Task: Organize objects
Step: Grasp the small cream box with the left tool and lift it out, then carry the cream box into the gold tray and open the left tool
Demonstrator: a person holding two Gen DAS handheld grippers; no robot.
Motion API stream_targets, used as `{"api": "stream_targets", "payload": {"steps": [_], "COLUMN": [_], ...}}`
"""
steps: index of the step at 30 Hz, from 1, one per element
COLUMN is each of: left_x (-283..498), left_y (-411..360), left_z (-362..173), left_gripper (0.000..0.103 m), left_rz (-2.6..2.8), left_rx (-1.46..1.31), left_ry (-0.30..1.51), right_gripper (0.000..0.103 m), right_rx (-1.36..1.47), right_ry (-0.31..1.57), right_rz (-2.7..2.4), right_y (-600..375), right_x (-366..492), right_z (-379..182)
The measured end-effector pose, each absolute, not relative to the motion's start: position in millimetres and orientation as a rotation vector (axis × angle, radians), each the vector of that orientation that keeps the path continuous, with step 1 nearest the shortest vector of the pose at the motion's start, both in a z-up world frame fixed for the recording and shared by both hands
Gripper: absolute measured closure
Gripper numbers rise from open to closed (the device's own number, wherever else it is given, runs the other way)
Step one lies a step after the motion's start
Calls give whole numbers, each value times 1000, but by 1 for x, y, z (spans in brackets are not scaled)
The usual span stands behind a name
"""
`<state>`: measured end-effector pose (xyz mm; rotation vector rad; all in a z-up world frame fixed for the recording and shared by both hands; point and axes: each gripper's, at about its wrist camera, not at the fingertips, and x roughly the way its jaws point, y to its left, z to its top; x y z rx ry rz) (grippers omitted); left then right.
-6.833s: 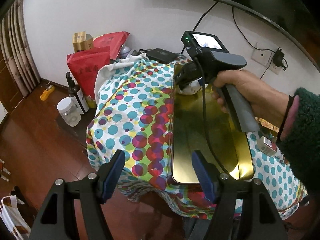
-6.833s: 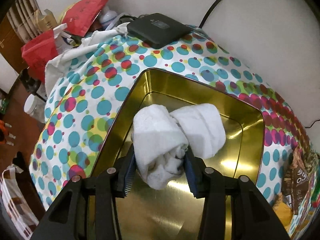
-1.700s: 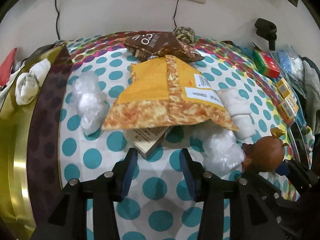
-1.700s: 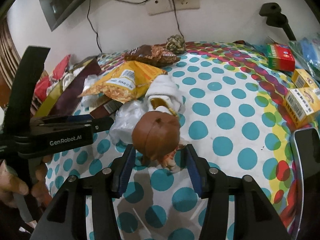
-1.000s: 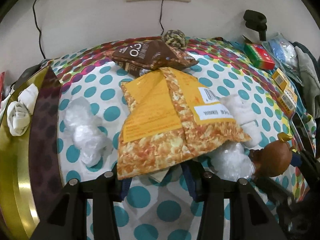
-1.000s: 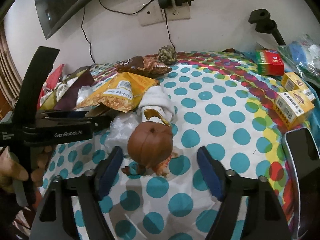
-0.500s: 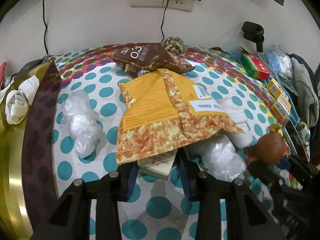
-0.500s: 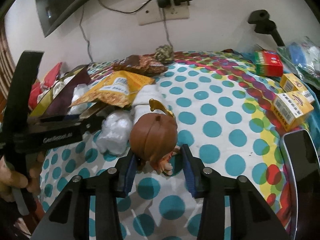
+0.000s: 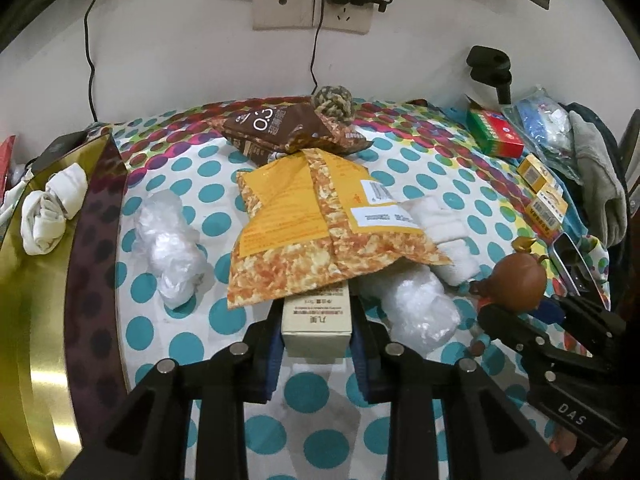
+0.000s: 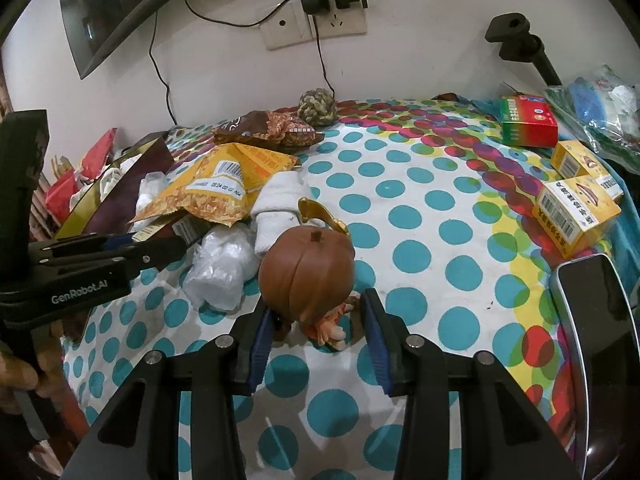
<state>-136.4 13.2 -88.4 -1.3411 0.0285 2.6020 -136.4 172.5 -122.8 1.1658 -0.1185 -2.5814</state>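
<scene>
My left gripper [image 9: 316, 332] is shut on a small cream box [image 9: 317, 322] that sticks out from under an orange snack bag [image 9: 320, 224]. It also shows from the side in the right wrist view [image 10: 160, 246]. My right gripper [image 10: 318, 322] is shut on a brown-haired figurine [image 10: 308, 276], which stands on the dotted cloth; the figurine also shows in the left wrist view [image 9: 518, 278]. A gold tin [image 9: 36, 308] at the far left holds a rolled white towel [image 9: 50, 208].
On the cloth lie two crumpled plastic wraps [image 9: 170, 248] [image 9: 416, 308], a rolled white towel [image 10: 280, 200], a brown snack bag [image 9: 280, 128], a rope ball [image 10: 317, 107], a red-green box [image 10: 528, 122], yellow boxes [image 10: 576, 210] and a black phone [image 10: 592, 320].
My left gripper has closed on the cream box and drawn it out a little from under the orange bag. My right gripper keeps hold of the figurine.
</scene>
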Motion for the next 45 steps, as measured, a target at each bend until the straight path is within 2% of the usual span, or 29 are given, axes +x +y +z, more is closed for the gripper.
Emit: {"api": "stream_targets", "payload": {"steps": [12,27,35,40,45], "left_x": [-106,-73,-104,-140,-180], "left_y": [-1,-71,-134,-149,-156], "left_z": [-64,-17,-5,-8,-17], "left_gripper": [74,74,74,74,74], "left_rz": [2632,2783,2914,2928,2865], "left_rx": [-1311,-1244,-1266,-1322,-1398], "left_ry": [55,38,-50,42,25], "right_gripper": [63,63,63,63,63], "right_rx": [1183,1196,1199,1204,1211], "right_ry": [-131,-72,-74,-72,-68], "right_rz": [-2579,-2609,-2609,-2607,-2606], "right_y": [172,165,164,163,164], "right_x": [-136,-133,-133,-134,-134], "right_z": [-124,-124,-124,-124,-126]}}
